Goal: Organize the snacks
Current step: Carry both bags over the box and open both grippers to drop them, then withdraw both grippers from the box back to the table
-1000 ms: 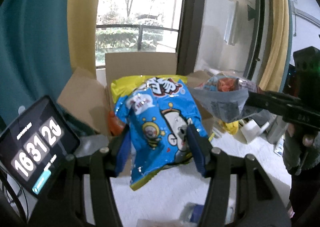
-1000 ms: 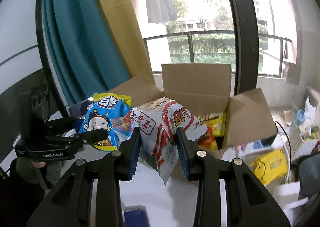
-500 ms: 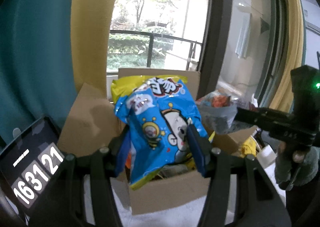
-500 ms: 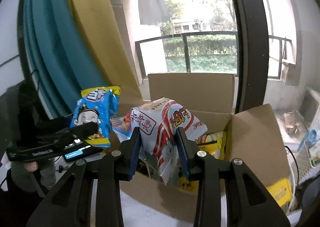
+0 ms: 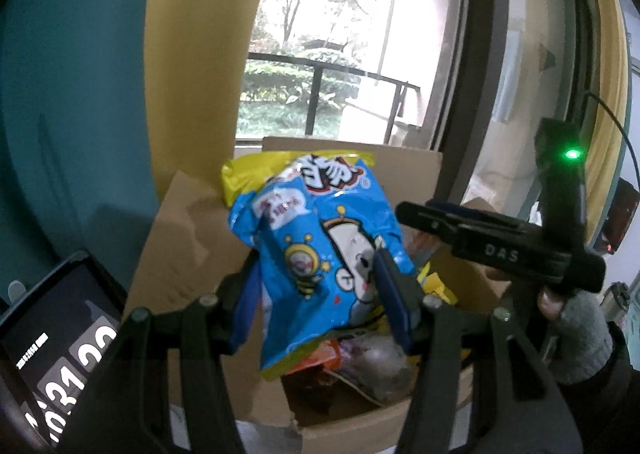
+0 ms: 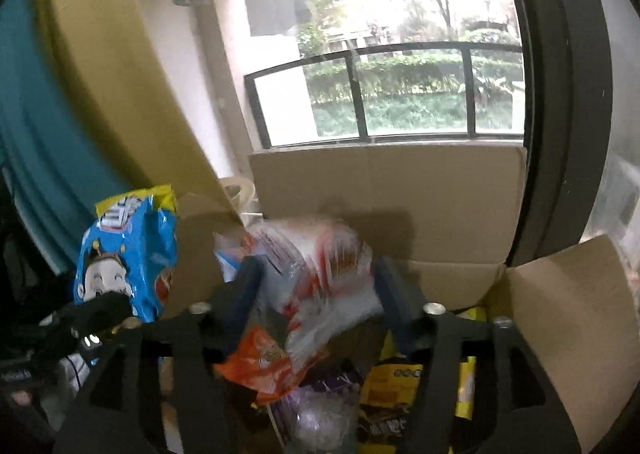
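A teal curtain (image 5: 72, 102) and yellow curtain (image 5: 200, 54) flank the window (image 5: 320, 66); a tablet (image 5: 52, 338) shows digits.

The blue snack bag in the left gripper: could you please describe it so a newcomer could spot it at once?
Find the open cardboard box below the window. Just above it, the left gripper holds the blue snack bag upright. Unlike the orange and yellow packs lying in the box, it is bright blue with a yellow top edge and a cartoon bee.

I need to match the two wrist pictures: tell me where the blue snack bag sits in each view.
Left wrist: blue snack bag at centre, between the left gripper's fingers.
Right wrist: same bag at left edge, beside the box.
Shared landmark: cardboard box under the window.
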Action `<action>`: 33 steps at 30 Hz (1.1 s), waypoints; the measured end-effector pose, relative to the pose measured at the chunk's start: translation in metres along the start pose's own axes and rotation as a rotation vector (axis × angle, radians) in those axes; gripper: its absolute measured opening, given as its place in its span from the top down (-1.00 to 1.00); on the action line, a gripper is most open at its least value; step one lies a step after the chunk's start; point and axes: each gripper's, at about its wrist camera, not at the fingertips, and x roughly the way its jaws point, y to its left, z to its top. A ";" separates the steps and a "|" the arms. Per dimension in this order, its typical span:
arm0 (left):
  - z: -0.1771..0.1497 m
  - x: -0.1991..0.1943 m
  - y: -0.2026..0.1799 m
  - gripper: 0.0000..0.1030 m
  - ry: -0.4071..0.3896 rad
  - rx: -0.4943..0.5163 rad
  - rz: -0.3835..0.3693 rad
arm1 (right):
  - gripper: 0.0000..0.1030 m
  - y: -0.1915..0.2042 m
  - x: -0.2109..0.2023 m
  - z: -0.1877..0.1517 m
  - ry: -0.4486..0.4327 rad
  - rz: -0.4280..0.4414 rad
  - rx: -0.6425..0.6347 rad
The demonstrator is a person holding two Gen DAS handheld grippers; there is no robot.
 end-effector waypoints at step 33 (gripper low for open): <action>-0.014 0.006 -0.045 -0.76 0.127 0.066 0.043 | -0.26 -0.029 -0.097 -0.033 -0.007 -0.057 0.033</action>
